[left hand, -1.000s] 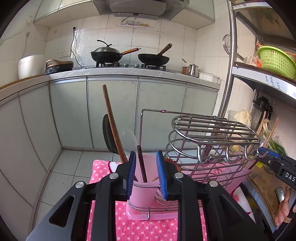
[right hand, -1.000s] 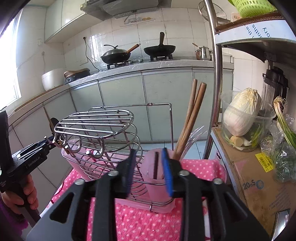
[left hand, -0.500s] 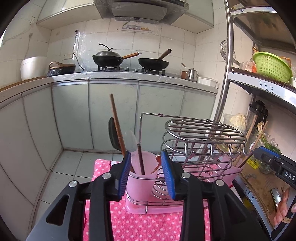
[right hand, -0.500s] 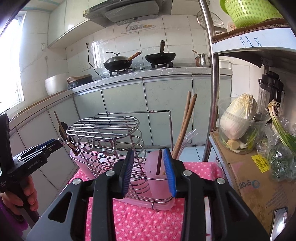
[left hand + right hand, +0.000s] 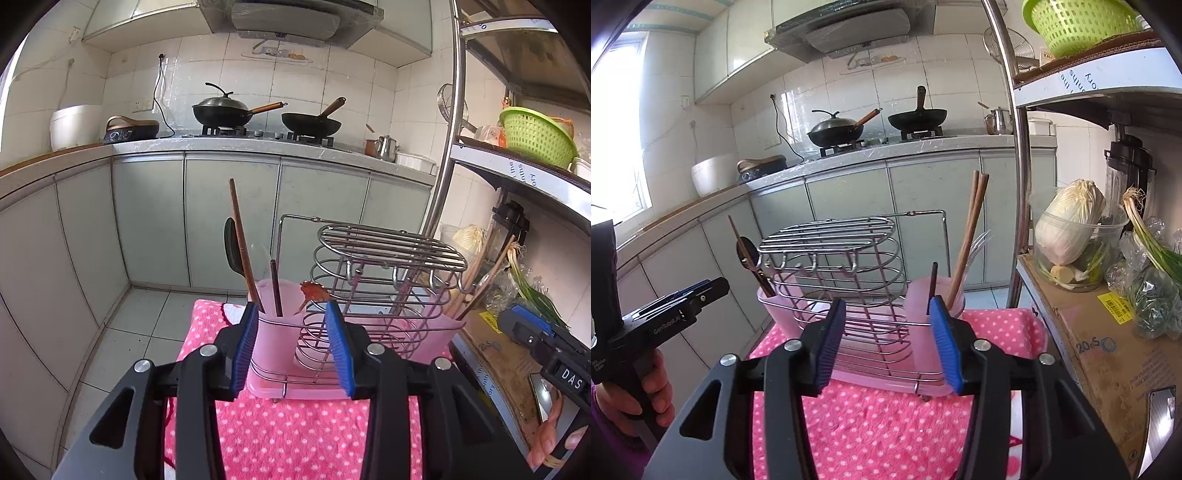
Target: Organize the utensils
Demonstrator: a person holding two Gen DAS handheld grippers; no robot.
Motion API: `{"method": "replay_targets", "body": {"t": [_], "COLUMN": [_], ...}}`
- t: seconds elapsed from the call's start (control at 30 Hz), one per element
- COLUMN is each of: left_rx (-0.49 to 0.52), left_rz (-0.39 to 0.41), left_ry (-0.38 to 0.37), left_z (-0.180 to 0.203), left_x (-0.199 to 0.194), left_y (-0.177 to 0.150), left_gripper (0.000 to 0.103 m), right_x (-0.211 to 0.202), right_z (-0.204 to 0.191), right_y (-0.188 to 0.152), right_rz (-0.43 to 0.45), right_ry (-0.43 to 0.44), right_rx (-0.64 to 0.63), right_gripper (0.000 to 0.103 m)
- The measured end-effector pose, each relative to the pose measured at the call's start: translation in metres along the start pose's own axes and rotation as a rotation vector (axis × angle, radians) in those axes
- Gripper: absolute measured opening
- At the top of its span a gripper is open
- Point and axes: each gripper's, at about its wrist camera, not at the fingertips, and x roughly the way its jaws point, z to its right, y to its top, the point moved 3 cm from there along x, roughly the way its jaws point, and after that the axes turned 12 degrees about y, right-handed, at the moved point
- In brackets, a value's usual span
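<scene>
A wire utensil rack with pink plastic cups stands on a pink dotted cloth. The left cup holds a black spoon, a brown stick and a dark chopstick. The right cup holds wooden chopsticks and a dark chopstick. My left gripper is open and empty, just in front of the left cup. My right gripper is open and empty, in front of the rack.
A metal shelf on the right carries a green basket, a cabbage in a tub, spring onions and a cardboard box. A counter with two woks and grey cabinets is behind. Tiled floor lies below.
Both grippers have opened wider and drawn back from the rack cups. The dark chopsticks stay standing in the cups.
</scene>
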Motion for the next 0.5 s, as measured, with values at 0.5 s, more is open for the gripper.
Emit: {"method": "replay_targets", "body": {"t": [0.5], "left_rx": [0.016], "left_rz": [-0.035], "left_ry": [-0.002], "left_z": [0.008], "left_x": [-0.038], "left_y": [-0.018], "left_gripper": [0.063], "right_x": [-0.021], "right_z": [-0.028], "right_y": [-0.024], "right_rz": [-0.007], "right_ry": [0.007], "right_rx": [0.010], "right_gripper": [0.059]}}
